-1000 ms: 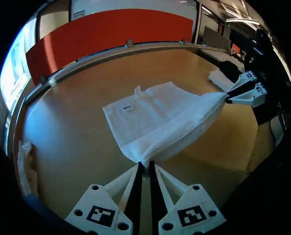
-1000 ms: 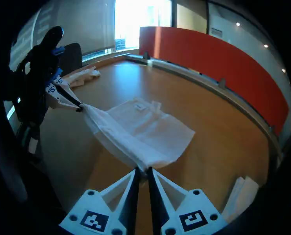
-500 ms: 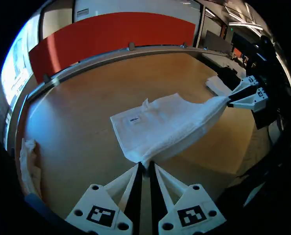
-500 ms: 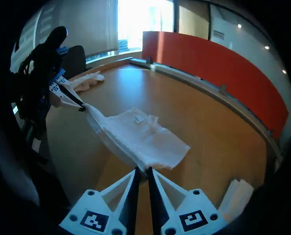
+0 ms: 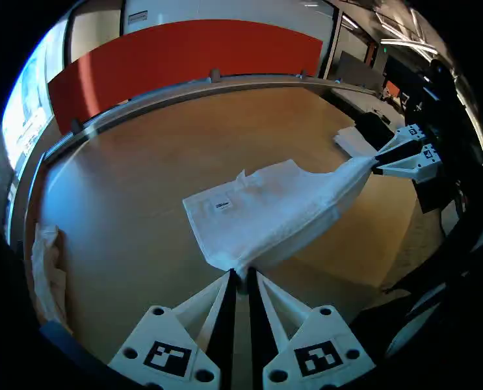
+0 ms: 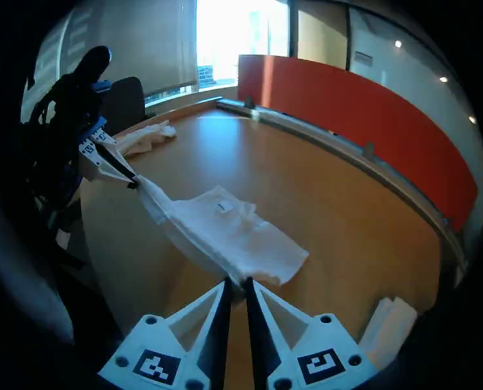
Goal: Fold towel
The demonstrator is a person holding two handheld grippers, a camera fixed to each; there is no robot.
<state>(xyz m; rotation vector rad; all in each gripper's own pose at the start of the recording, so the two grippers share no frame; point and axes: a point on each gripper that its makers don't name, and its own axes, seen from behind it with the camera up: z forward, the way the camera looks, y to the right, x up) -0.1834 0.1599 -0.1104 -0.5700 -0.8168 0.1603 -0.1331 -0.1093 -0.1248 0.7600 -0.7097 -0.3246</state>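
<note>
Items counted: one towel (image 5: pixel 274 205), two grippers, one table (image 5: pixel 137 169).

Left gripper (image 5: pixel 241 274): its two fingers are pressed together on a corner of the towel, cloth pinched between the tips. Right gripper (image 6: pixel 236 283): its two fingers are likewise pressed together on another corner of the same towel. In the left gripper view the right gripper appears at the far right, holding its corner above the table edge. In the right gripper view the left gripper appears at the far left, doing the same.

Towel: white, single. The edge between the two held corners is raised off the table and stretched nearly taut from one gripper to the other. The remainder lies on the wooden surface, near the middle of the table, partly doubled over. One small tag (image 5: pixel 223 206) shows on the flat part.

Other items on the table: one crumpled cloth (image 6: pixel 147 136), white, near the table edge beyond the left gripper. One white stack (image 6: pixel 389 324), flat and layered, at the table edge on the right gripper's side. Both lie well apart from the towel.

Surroundings: one red partition (image 5: pixel 176 52) runs along the far rim of the table. One dark chair (image 6: pixel 121 97) stands by the window.
</note>
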